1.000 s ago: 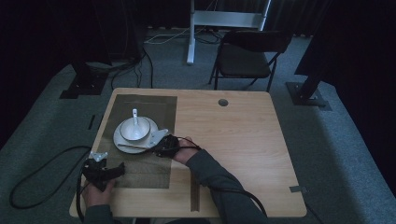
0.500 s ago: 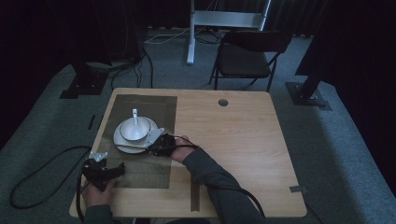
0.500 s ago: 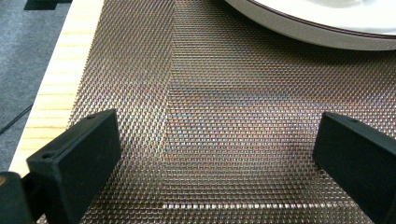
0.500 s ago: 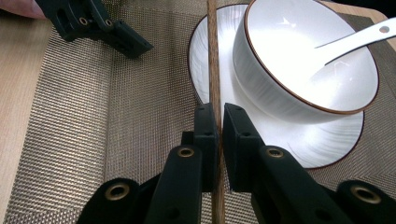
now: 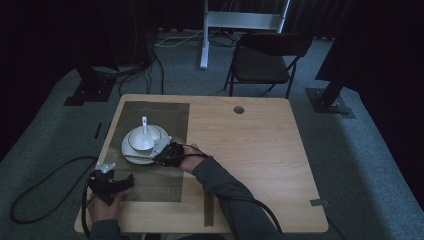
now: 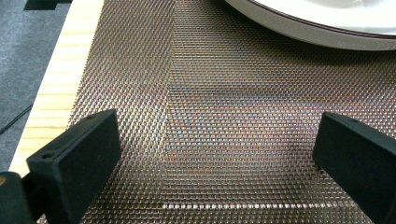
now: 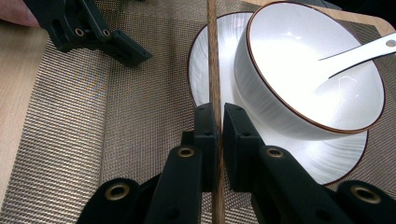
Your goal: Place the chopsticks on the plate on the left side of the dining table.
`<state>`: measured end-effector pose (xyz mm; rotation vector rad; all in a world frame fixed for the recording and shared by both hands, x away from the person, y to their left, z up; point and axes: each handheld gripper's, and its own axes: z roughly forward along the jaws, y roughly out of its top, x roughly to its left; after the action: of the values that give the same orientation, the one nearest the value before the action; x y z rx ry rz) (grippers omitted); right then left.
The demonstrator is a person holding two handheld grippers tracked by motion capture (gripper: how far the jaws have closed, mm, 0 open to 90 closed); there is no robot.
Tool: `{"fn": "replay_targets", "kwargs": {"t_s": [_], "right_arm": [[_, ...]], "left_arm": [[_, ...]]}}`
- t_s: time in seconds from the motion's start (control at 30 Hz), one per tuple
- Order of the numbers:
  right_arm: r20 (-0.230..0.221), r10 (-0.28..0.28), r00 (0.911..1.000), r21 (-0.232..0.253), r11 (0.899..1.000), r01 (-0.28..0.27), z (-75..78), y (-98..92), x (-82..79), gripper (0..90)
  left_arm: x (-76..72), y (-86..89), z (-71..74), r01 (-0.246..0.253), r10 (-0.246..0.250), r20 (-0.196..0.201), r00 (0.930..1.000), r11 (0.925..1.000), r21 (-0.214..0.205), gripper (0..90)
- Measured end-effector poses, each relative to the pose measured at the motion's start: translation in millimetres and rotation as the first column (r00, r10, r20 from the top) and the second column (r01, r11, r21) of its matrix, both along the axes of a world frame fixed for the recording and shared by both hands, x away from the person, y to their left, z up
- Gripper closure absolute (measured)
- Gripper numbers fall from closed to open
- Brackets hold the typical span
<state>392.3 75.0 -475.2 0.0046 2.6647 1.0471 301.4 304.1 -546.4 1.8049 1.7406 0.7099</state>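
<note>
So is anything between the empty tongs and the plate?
Nothing visible. In the left gripper view the open left tongs face bare woven mat right up to the plate rim. The right tongs pinch a wooden stick over the plate's other side.

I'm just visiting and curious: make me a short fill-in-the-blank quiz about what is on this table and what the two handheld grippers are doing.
1. The right gripper is shut on a thin wooden ____.
2. The white spoon rests inside the white ____, which stands on a plate.
3. The left gripper hovers with its jaws ____, holding nothing.
4. The plate lies on a woven ____ spread over the wooden table.

Missing words: stick; bowl; open; mat
</note>
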Motion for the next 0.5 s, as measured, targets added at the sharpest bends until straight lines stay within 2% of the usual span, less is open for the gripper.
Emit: {"fn": "replay_targets", "kwargs": {"t_s": [0.5], "right_arm": [[0.001, -0.003, 1.0000, -0.013, 1.000, 0.003, -1.5, 9.2, 4.7, 84.5]], "left_arm": [[0.0, 0.0, 0.0, 0.000, 0.000, 0.000, 1.0000, 1.0000, 0.000, 1.5]]}}
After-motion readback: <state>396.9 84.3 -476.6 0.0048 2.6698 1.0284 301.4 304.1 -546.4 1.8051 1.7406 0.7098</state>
